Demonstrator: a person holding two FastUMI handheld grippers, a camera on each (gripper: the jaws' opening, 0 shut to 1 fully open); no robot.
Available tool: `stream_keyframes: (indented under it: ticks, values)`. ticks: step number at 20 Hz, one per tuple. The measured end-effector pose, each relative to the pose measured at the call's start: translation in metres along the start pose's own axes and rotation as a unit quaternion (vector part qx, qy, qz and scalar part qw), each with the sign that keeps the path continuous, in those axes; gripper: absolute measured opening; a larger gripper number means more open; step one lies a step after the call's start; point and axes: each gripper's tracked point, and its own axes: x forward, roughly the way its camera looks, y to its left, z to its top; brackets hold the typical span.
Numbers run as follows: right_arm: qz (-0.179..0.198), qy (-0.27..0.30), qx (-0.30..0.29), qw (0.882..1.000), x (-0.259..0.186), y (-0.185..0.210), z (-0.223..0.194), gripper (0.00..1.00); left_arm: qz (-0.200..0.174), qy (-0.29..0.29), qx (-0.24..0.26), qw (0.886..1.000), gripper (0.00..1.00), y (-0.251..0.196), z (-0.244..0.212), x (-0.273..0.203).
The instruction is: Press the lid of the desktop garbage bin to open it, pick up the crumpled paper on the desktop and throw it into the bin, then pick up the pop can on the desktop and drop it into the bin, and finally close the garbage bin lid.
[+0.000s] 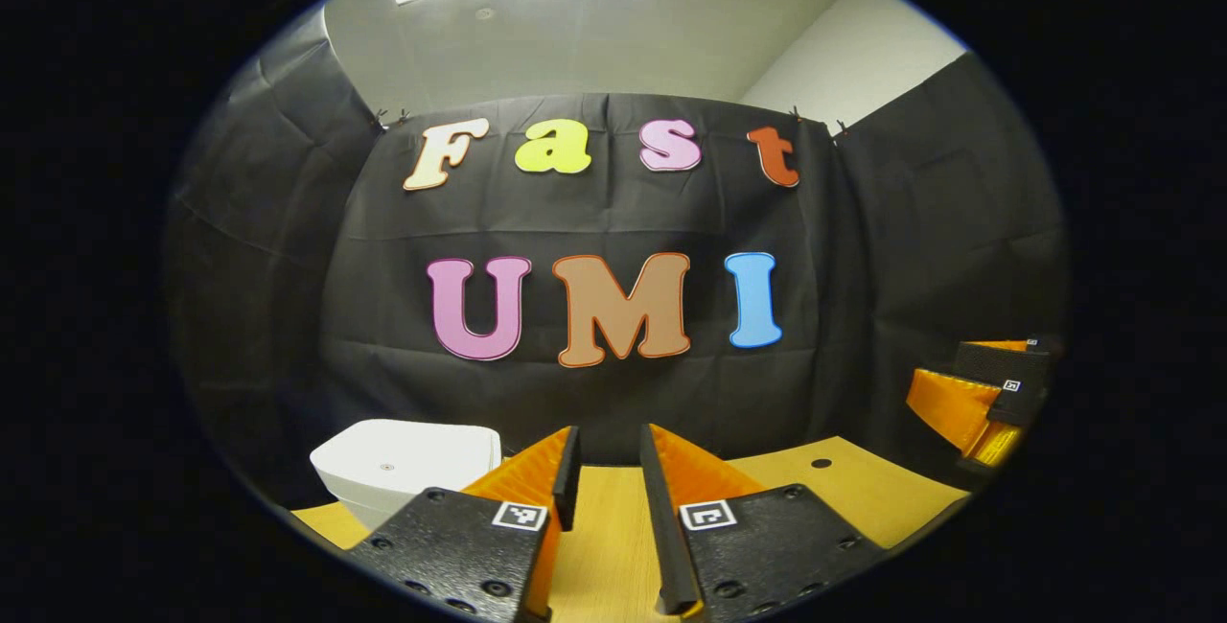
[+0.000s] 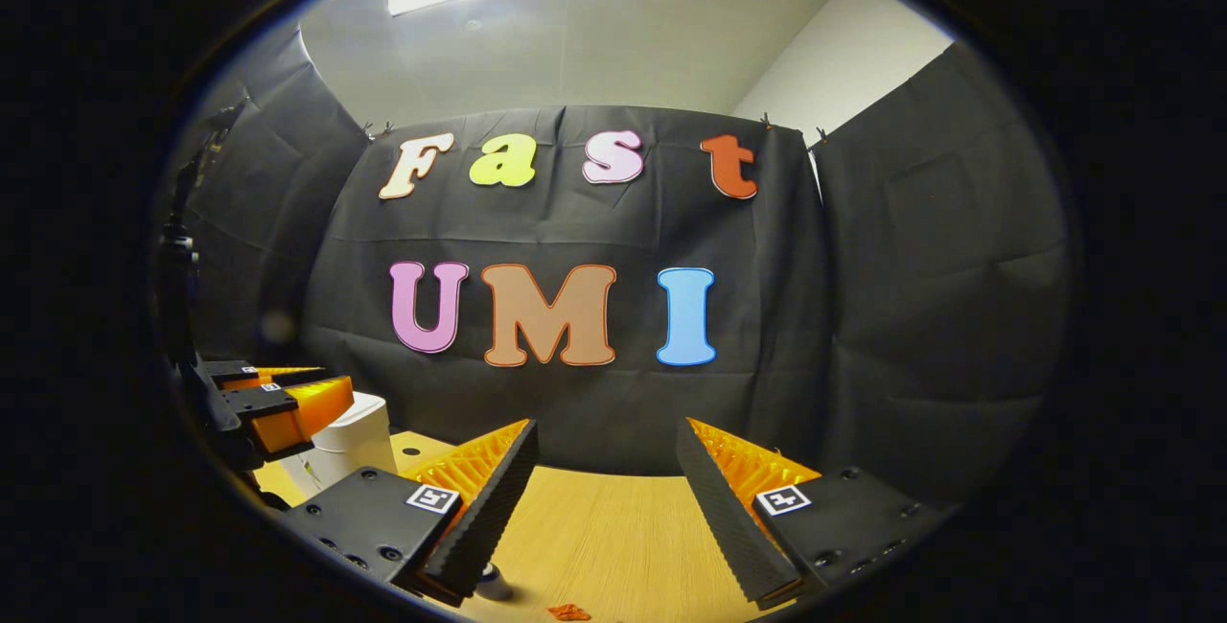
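The white desktop bin (image 1: pixel 403 465) stands on the wooden table at the lower left of the left gripper view, its lid lying flat and closed. My left gripper (image 1: pixel 610 441) hovers just right of the bin, its jaws a narrow gap apart with nothing between them. In the right gripper view, the bin (image 2: pixel 359 441) stands behind the left gripper (image 2: pixel 283 403) at the far left. My right gripper (image 2: pixel 606 431) is wide open over bare table and holds nothing. It also appears at the right edge of the left gripper view, as the right gripper (image 1: pixel 987 393).
The wooden table (image 2: pixel 594 527) runs back to the black cloth wall. A small orange scrap (image 2: pixel 568 611) lies at the near edge, and beside it a small round grey thing (image 2: pixel 494 587) that I cannot identify. A dark hole (image 1: pixel 821 463) marks the tabletop.
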Motion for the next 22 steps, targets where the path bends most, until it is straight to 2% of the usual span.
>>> stream_keyframes:
  ticks: [2,3,4,5,9,10,11,12,17,21,22]
  values:
    - [0.000,0.000,-0.001,1.000,0.001,0.001,0.000,0.96,0.006,-0.004,0.001,1.000,0.21,0.005,0.001,0.002]
    - [0.000,0.000,-0.002,1.000,0.002,0.000,-0.001,1.00,0.011,-0.005,0.003,1.000,0.12,0.007,0.003,0.002]
    - [0.000,0.001,-0.002,1.000,0.003,0.001,-0.002,0.96,0.018,-0.006,0.004,1.000,0.08,0.011,0.003,0.002]
    - [0.000,0.003,-0.002,1.000,0.004,0.002,-0.002,1.00,0.027,-0.008,0.005,1.000,0.03,0.017,0.004,0.004]
    - [-0.002,0.005,-0.004,1.000,0.008,0.005,-0.004,1.00,0.036,-0.003,0.005,0.999,0.00,0.030,-0.001,0.011]
    - [-0.003,0.006,-0.004,1.000,0.009,0.006,-0.005,0.96,0.046,-0.003,0.008,0.999,0.00,0.041,-0.001,0.014]
    - [-0.004,0.008,-0.005,1.000,0.010,0.008,-0.006,1.00,0.056,-0.005,0.012,0.998,0.00,0.052,-0.001,0.018]
    - [-0.004,0.010,-0.006,1.000,0.010,0.010,-0.007,0.96,0.070,-0.005,0.019,0.997,0.00,0.064,-0.001,0.022]
    - [-0.004,0.022,-0.013,1.000,0.015,0.021,-0.016,0.96,0.132,0.024,0.034,0.990,0.00,0.129,-0.021,0.034]
    - [-0.001,0.030,-0.026,0.999,0.018,0.031,-0.019,0.96,0.159,0.064,0.019,0.985,0.00,0.163,-0.052,0.034]
    - [0.000,0.031,-0.029,0.999,0.020,0.033,-0.019,1.00,0.164,0.074,0.017,0.984,0.00,0.169,-0.060,0.035]
